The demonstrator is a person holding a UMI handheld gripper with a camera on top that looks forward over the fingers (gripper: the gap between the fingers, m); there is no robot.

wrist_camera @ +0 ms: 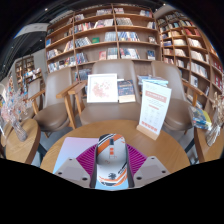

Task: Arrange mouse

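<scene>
Your jaws are clenched on the mouse (112, 160), both pink pads (91, 160) pressing its sides. The mouse is silver-grey with a glossy top, an orange-red patch near its rear, and a dark line down the middle. It sits between the fingers, over the near edge of the round wooden counter (100, 133). A white mat (68, 152) lies on the counter just left of it. A standing leaflet (154, 108) is beyond, to the right.
</scene>
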